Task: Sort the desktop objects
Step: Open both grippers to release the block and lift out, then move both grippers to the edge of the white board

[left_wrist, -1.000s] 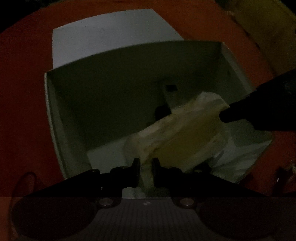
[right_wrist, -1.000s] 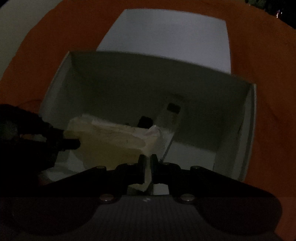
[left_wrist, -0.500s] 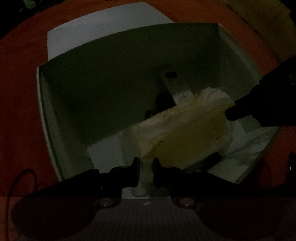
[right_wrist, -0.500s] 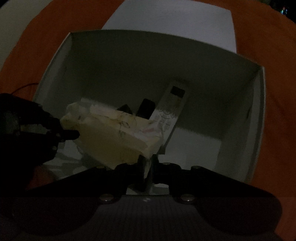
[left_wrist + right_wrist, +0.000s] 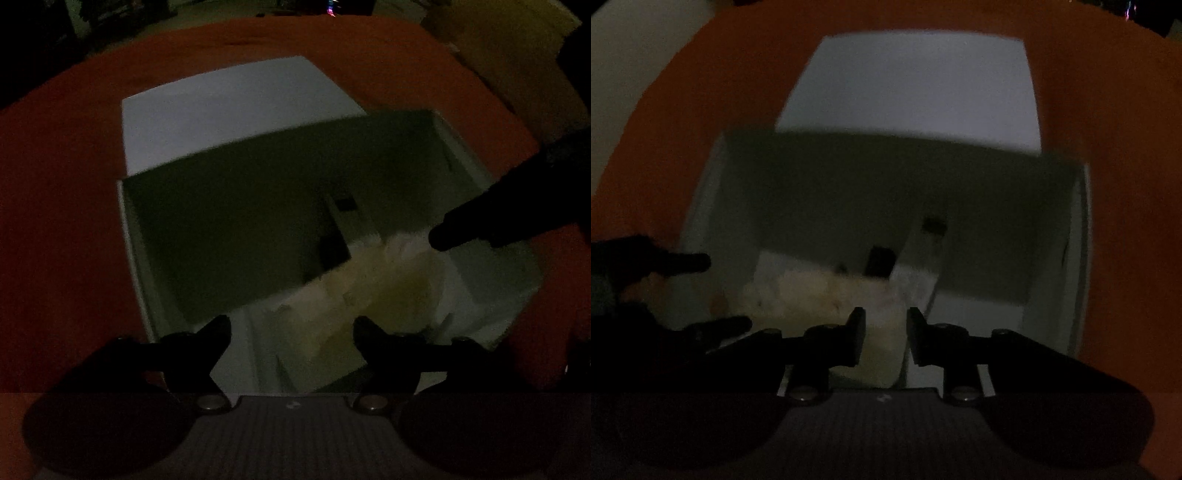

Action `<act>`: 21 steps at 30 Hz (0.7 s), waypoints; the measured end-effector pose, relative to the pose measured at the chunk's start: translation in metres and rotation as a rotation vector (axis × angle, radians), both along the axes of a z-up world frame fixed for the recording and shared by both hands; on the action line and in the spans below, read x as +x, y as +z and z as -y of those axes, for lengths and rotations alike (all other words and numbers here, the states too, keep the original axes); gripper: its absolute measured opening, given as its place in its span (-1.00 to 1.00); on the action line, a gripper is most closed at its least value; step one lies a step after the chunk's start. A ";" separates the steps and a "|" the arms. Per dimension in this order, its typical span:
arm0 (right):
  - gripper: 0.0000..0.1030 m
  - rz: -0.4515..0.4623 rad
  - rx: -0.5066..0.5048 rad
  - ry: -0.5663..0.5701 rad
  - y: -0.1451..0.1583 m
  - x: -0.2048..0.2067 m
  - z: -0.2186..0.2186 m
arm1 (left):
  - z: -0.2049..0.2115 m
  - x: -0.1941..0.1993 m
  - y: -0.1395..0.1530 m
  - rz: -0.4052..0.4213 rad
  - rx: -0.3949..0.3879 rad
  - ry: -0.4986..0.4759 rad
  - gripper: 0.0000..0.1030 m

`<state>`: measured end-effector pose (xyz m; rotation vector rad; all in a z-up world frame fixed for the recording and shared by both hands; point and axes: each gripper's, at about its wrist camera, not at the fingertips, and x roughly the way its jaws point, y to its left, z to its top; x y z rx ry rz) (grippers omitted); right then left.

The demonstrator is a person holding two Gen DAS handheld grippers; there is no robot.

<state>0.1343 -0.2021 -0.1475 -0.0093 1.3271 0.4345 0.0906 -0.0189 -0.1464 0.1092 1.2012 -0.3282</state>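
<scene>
orange tabletop [image 5: 66,221] | white box [image 5: 133,236] open on it | cream packet [image 5: 373,291] lying on box floor beside white remote [image 5: 351,218] | left gripper [image 5: 291,328] fingers apart, holding nothing | right gripper [image 5: 885,325] fingers apart above packet

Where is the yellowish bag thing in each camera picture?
Left wrist view: the yellowish bag lies in the white box, lower right of middle, above the right finger of the open tongs.
Right wrist view: the bag lies lower left of middle.
Shared landmark: the white remote leaning behind it.
</scene>
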 end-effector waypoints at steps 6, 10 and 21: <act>-0.11 0.099 0.090 -0.040 0.044 0.029 0.003 | -0.021 0.025 0.039 0.083 -0.050 0.064 0.64; 0.41 0.185 0.147 -0.071 0.076 0.051 0.014 | -0.044 0.051 0.060 0.153 -0.078 0.158 0.65; 0.71 0.242 0.080 -0.104 0.089 0.136 0.049 | -0.103 0.136 0.059 0.208 -0.152 0.270 0.81</act>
